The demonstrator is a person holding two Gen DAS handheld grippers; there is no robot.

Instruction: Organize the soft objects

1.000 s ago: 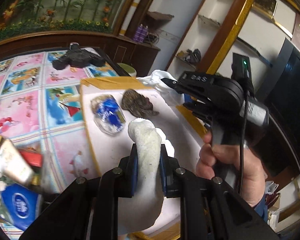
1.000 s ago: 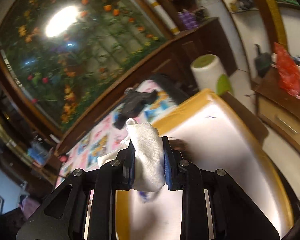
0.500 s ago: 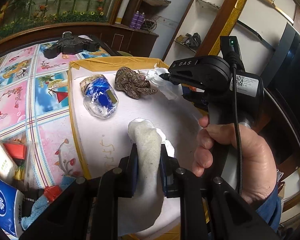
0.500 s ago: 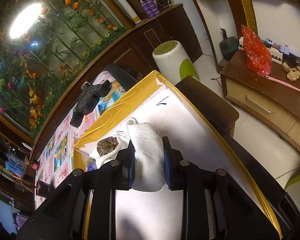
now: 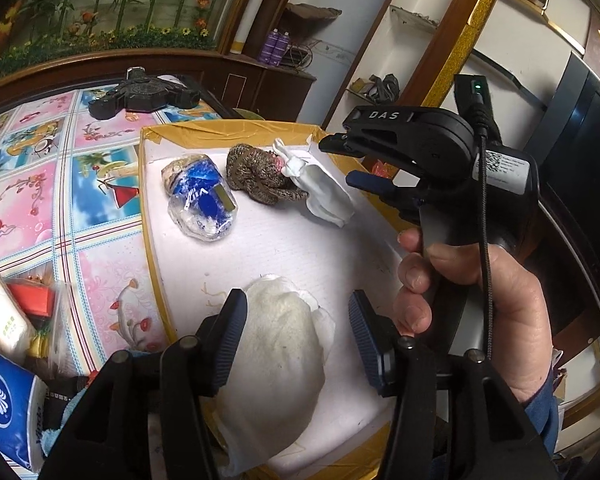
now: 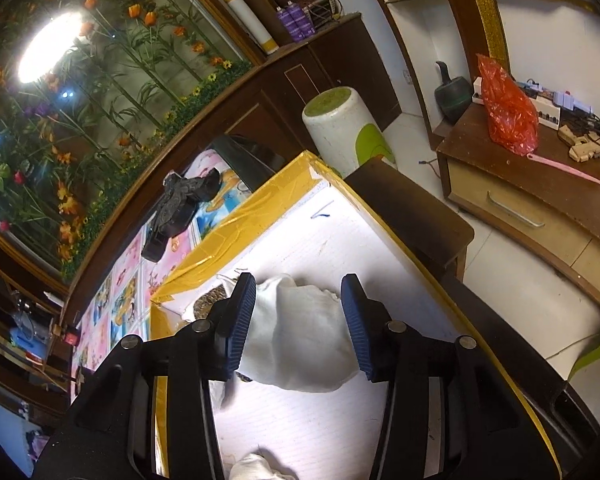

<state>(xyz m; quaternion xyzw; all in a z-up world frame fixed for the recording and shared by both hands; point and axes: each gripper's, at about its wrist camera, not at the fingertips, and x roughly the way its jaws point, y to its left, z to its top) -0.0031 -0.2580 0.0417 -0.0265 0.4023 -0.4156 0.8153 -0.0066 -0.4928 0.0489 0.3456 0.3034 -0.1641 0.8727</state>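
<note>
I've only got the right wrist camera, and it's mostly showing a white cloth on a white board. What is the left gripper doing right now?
Observer: The left gripper hangs over the near end of the board. Its jaws have just been opening, and a second white cloth lies between them on the board.
Operator: I can barely see something brown behind my cloth. Is anything next to it?
Observer: Yes. A clear packet with blue print lies on the board just left of that brown knitted bundle.
Operator: Anything off the board?
Observer: A blue and white tissue pack sits on the patterned table cover at the left edge.
</note>
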